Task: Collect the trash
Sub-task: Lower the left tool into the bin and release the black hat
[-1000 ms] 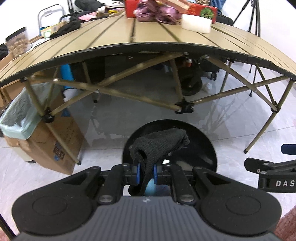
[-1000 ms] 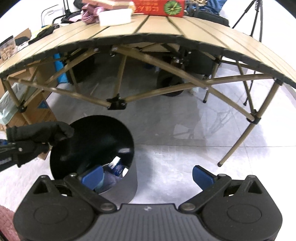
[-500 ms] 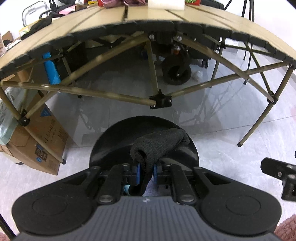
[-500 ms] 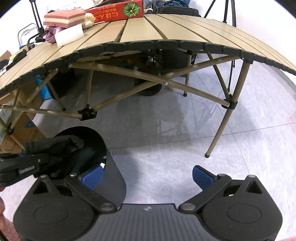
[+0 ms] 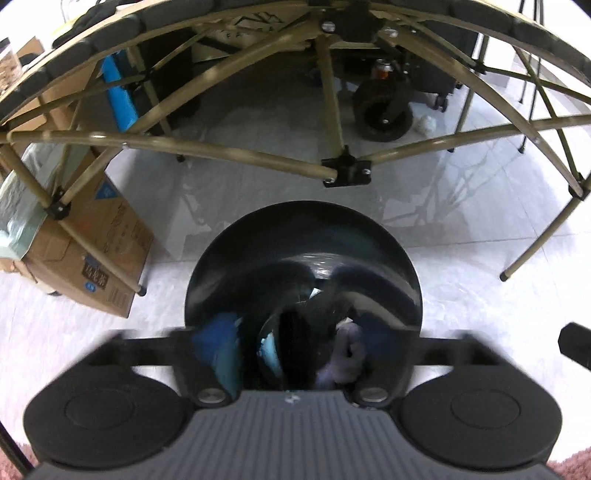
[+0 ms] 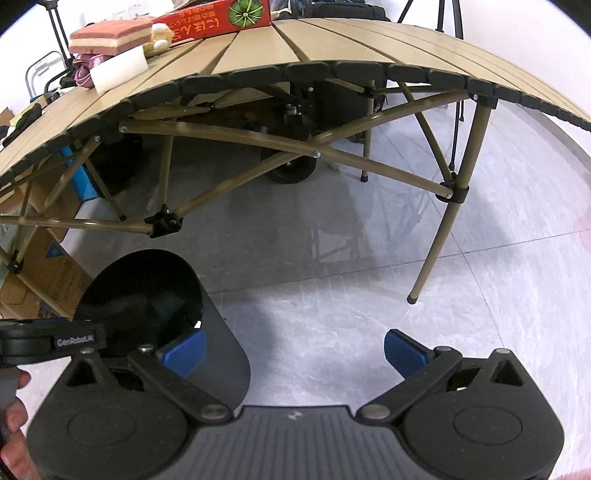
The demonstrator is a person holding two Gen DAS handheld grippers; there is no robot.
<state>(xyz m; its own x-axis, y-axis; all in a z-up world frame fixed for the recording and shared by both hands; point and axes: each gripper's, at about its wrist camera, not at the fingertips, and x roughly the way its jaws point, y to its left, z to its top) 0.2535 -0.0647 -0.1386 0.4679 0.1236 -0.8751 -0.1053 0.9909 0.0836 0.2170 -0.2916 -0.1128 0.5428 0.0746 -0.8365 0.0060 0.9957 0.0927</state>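
The round black trash bin (image 5: pixel 303 210) stands on the floor right under my left gripper (image 5: pixel 299 343). Its jaws are opening; the blue fingers (image 5: pixel 218 347) are blurred and far apart, with nothing pressed between them. A dark blurred shape, the black cloth (image 5: pixel 295 328), sits low inside the bin beside a purple scrap (image 5: pixel 343 362) and a light blue one (image 5: pixel 271 350). My right gripper (image 6: pixel 293 350) is open and empty, just right of the bin (image 6: pixel 221 350). A hand (image 6: pixel 14 406) holds the left gripper's body (image 6: pixel 55 341) over the bin's mouth.
A tan slatted folding table (image 6: pixel 332 48) stands behind the bin, its braces (image 5: pixel 343 170) and legs (image 6: pixel 436 251) close by. On it lie a red box (image 6: pixel 214 18), a pink block (image 6: pixel 110 37) and a white block (image 6: pixel 118 70). A cardboard box (image 5: pixel 92 251) stands left.
The left jaws have sprung apart and the black cloth they pinched has dropped into the bin. The left gripper has come closer over the bin. The bin has slid left in the right wrist view.
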